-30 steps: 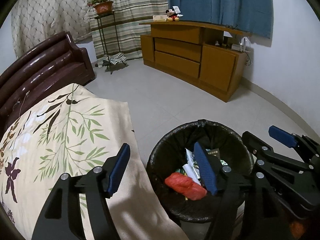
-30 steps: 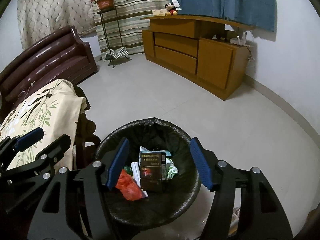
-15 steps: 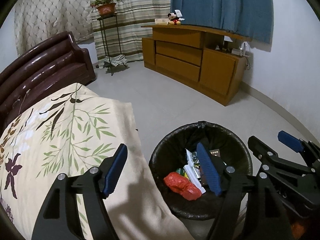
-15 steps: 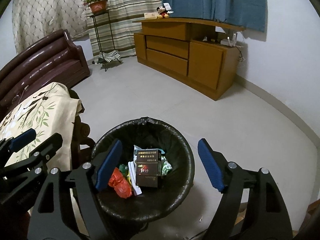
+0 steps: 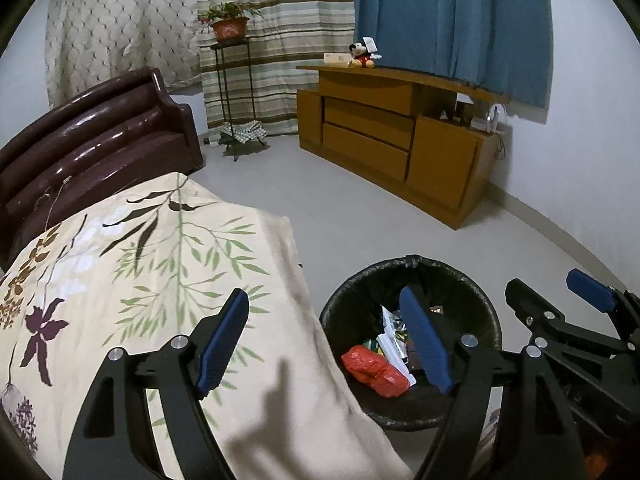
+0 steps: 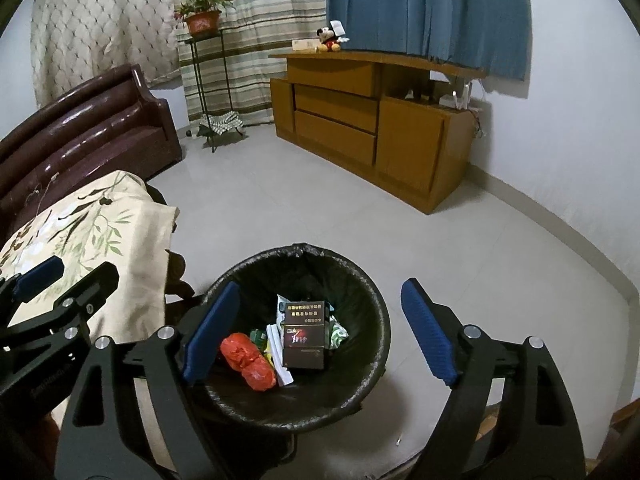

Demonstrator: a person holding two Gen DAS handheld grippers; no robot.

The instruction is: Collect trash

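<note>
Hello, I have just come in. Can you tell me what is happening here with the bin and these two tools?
A person holds two black grippers with blue pads above a round bin lined with a black bag. Both the left gripper and the right gripper have nothing between their jaws, which are opening. Inside the bin lie a crumpled red wrapper, a dark cigarette box and some papers. A table under a cream leaf-print cloth stands beside the bin.

A dark brown leather sofa stands behind a floral tablecloth. A potted plant tops a metal stand before striped curtains. A Mickey Mouse plush sits on the wooden cabinet beneath a blue curtain.
</note>
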